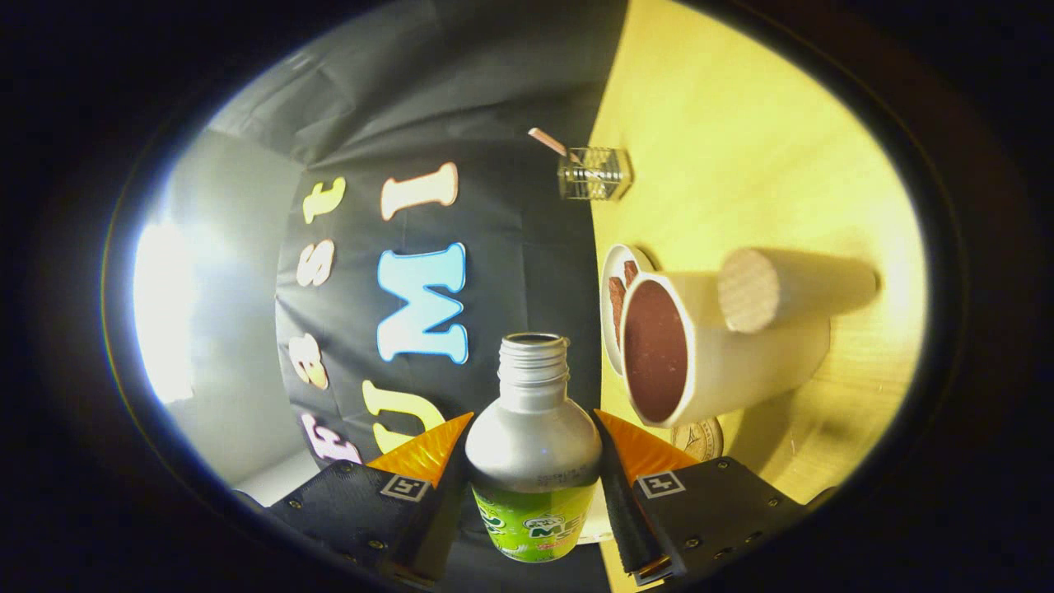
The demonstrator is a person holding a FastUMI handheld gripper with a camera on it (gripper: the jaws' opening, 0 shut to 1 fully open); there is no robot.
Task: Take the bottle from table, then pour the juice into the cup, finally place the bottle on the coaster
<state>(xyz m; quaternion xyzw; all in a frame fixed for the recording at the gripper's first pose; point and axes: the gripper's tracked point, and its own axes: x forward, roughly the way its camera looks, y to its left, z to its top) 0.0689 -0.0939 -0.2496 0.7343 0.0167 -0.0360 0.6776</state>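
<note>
The gripper (533,441) pinches a silver metal bottle with a green label (533,449) — one finger pressed against each side of its shoulder. The bottle's threaded mouth is open and uncapped, pointing ahead past the fingertips. Just to its right stands a white cylindrical cup with a thick wood-capped handle (725,342), its inside brown, resting on the pale yellow wooden table (741,140). A white saucer with brown pieces (616,280) sits beside the cup. A round patterned coaster (700,438) peeks out near the right finger — partly hidden by the cup. Farther off stands a small clear glass holder (594,173).
</note>
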